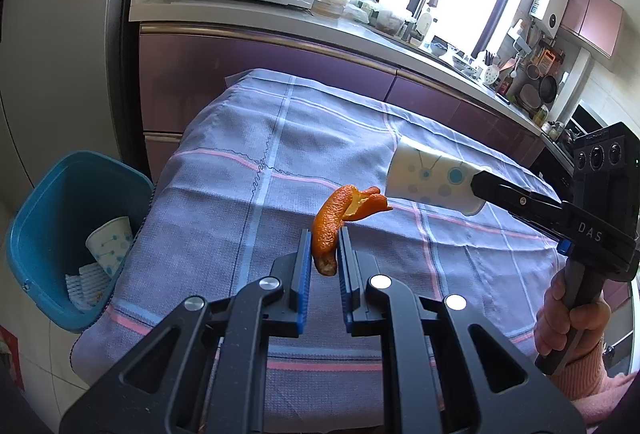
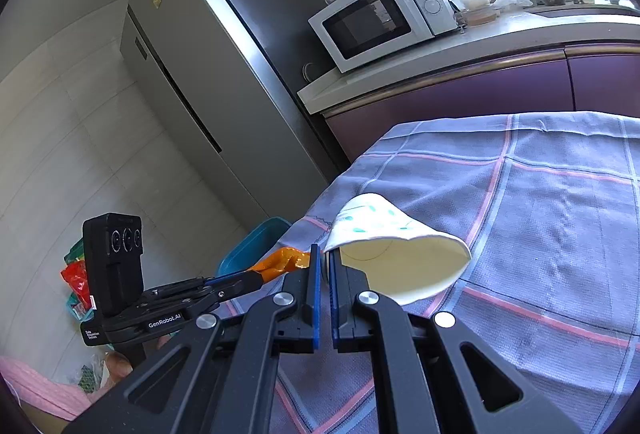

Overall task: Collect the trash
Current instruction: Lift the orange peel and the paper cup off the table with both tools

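The orange peel (image 1: 329, 230) looks rough and pebbled outside, paler and smooth inside. The cup (image 2: 400, 254) is thin matt paper printed with blue dots. The tablecloth (image 1: 320, 138) is woven cloth, soft and creased. The bin (image 1: 48, 218) is smooth blue plastic. The left gripper (image 1: 325, 254) is matt black with ribbed blue pads.

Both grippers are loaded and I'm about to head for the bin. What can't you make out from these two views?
- Blue bin: left wrist view shows a cup and paper inside; its bottom is hidden by its near wall. Right wrist view shows only a corner, behind the left gripper and orange peel.
- Paper cup: its pinched rim is hidden between the right gripper's pads.
- Floor around the bin: mostly cut off.
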{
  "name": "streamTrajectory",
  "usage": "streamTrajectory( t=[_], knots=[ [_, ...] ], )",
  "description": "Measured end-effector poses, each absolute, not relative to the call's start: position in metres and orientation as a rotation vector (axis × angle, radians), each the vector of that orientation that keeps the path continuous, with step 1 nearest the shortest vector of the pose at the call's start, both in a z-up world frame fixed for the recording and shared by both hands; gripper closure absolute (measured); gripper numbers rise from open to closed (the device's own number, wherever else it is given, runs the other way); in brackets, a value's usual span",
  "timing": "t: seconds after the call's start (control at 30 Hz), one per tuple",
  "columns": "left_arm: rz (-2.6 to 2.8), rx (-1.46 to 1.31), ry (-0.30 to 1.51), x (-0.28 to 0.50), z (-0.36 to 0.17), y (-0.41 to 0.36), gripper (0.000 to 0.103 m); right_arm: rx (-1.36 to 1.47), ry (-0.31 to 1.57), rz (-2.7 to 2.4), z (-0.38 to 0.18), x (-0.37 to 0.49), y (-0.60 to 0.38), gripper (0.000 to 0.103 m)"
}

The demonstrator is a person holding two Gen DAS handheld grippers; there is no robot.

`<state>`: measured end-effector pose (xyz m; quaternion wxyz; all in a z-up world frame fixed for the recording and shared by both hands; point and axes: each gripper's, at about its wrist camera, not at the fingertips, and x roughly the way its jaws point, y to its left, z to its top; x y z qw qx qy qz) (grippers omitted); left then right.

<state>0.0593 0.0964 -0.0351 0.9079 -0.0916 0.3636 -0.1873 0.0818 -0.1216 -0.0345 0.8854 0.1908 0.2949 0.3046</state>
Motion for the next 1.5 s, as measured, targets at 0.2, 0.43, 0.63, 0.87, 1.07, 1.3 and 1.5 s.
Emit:
streamTrajectory(
  t=[0.2, 0.43, 0.63, 0.87, 1.07, 1.3, 1.5],
  knots=[
    [-0.369, -0.196, 0.748, 0.057, -0.034, 0.103, 0.090, 0.395, 0.615, 0.650, -0.034, 0.083, -0.115, 0.100],
    [-0.345, -0.200, 0.741, 0.056, -0.033, 0.111, 0.090, 0.389, 0.619, 0.669, -0.034, 0.086, -0.105, 0.100],
    [-0.329, -0.209, 0.738, 0.055, -0.034, 0.119, 0.090, 0.382, 0.624, 0.686, -0.034, 0.087, -0.097, 0.100],
    [-0.314, -0.219, 0.732, 0.053, -0.033, 0.129, 0.090, 0.376, 0.629, 0.704, -0.033, 0.089, -0.089, 0.100],
    [-0.302, -0.228, 0.727, 0.052, -0.033, 0.136, 0.090, 0.371, 0.634, 0.719, -0.033, 0.089, -0.084, 0.100],
    [-0.290, -0.234, 0.722, 0.052, -0.032, 0.142, 0.090, 0.367, 0.639, 0.734, -0.033, 0.089, -0.078, 0.100],
    [-0.279, -0.238, 0.718, 0.050, -0.030, 0.148, 0.090, 0.363, 0.642, 0.745, -0.033, 0.091, -0.074, 0.100]
  ],
)
